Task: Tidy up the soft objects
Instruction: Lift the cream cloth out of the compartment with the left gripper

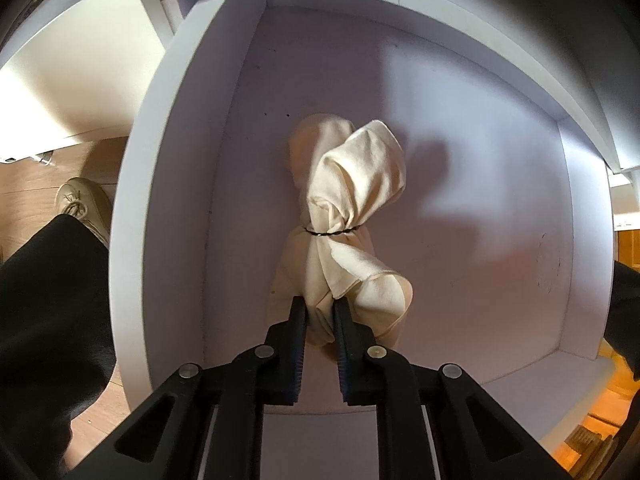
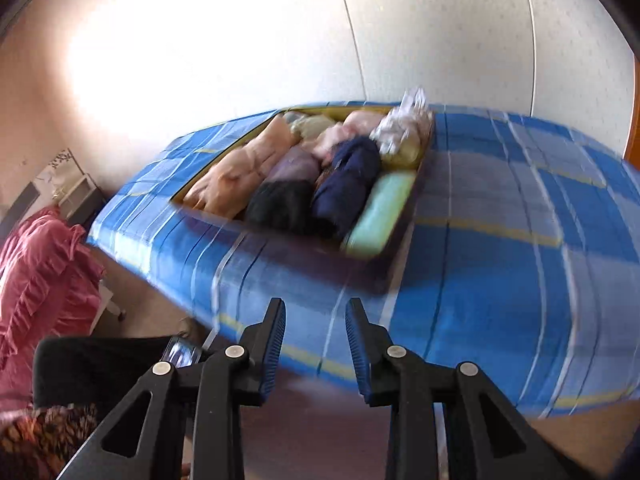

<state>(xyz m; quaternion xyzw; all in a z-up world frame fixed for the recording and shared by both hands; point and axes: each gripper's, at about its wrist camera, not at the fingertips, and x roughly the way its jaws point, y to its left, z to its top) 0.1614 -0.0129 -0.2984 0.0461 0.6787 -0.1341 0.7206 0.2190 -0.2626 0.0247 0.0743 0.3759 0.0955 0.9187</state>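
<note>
Cream cloth bundle (image 1: 344,216), tied with a black band, hangs mid-frame over a white drawer (image 1: 192,160), pinched by the left gripper (image 1: 320,308) fingers. The right gripper (image 2: 316,312) fingers stand narrowly apart, holding nothing, below a tray of rolled clothes (image 2: 320,176) on the blue bed (image 2: 500,260).

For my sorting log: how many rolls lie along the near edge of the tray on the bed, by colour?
Peach roll: 1
Black roll: 1
Navy roll: 1
Mint roll: 1
Total: 4. Those behind are too blurred to count.

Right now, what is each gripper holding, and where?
Left gripper pinches the tied cream cloth bundle by its loose lower end. Right gripper holds nothing.
</note>
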